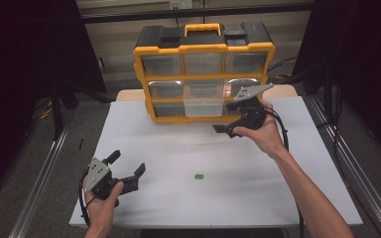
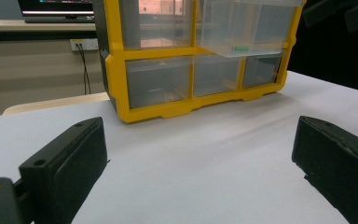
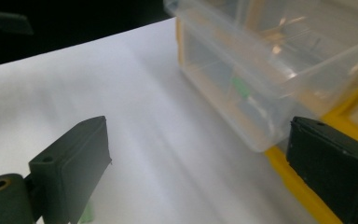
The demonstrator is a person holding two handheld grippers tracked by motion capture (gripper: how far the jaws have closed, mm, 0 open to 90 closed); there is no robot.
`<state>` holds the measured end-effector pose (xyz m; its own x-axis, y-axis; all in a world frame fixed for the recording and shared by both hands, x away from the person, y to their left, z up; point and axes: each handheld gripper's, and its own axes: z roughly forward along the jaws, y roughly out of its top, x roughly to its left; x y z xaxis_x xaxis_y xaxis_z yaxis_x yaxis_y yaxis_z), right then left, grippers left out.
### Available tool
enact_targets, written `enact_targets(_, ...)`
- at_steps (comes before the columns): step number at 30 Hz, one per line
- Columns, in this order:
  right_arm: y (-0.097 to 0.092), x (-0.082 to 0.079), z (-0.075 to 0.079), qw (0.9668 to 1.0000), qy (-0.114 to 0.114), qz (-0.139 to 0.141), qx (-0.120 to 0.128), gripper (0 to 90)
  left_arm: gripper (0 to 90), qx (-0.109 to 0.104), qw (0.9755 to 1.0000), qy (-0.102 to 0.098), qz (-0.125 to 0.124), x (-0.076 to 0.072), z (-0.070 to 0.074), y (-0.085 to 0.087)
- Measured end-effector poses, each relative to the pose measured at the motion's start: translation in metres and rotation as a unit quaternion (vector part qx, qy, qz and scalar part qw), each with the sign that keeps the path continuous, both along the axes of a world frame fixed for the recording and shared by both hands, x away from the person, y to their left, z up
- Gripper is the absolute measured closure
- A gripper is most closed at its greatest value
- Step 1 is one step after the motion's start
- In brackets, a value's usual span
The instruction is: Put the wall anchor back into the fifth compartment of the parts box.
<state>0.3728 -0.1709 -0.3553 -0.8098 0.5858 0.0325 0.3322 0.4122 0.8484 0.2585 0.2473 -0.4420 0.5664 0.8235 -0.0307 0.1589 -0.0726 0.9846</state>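
White table (image 1: 287, 163), dark surroundings. Yellow cabinet (image 1: 204, 48) at far edge, middle drawer (image 1: 204, 105) pulled out — green piece (image 2: 240, 48) inside, second green piece (image 1: 198, 176) lying mid-table. Right gripper (image 1: 224, 130) being held beside drawer, left gripper (image 1: 128, 166) near front edge — both spread, empty. Likely step: drawer being pushed squarely.

My table (image 1: 278, 198) has a white top, sitting over a pale wooden surface that shows at its far edge. A yellow and black drawer cabinet (image 1: 204, 67) stands at the far middle, its clear middle drawer (image 1: 204, 105) pulled out over the top. A small green piece (image 1: 198, 176) lies alone on the white, nearer me, well apart from the cabinet
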Motion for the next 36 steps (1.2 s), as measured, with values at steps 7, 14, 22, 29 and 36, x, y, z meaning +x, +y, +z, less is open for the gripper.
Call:
enact_targets(7,0.013,-0.016,-0.028,0.9995,0.019,0.025,0.003,7.9,3.3,0.001,1.0000,-0.002,-0.001,0.000,0.000,0.000)
enact_targets(14,0.028,-0.023,-0.055,0.9968,0.053,0.059,-0.012,13.8,3.3,0.002,1.0000,0.000,-0.005,-0.001,0.001,-0.001)
enact_targets(22,0.053,-0.026,-0.081,0.9874,0.095,0.109,-0.063,25.0,3.3,0.008,1.0000,0.000,-0.002,-0.001,0.001,-0.001)
enact_targets(29,0.072,-0.025,-0.088,0.9751,0.114,0.148,-0.120,36.7,3.2,0.007,0.9999,0.002,-0.007,-0.001,0.000,-0.002)
enact_targets(36,0.082,-0.021,-0.096,0.9635,0.129,0.173,-0.159,49.2,3.3,0.007,0.9999,0.002,-0.008,-0.002,0.000,-0.002)
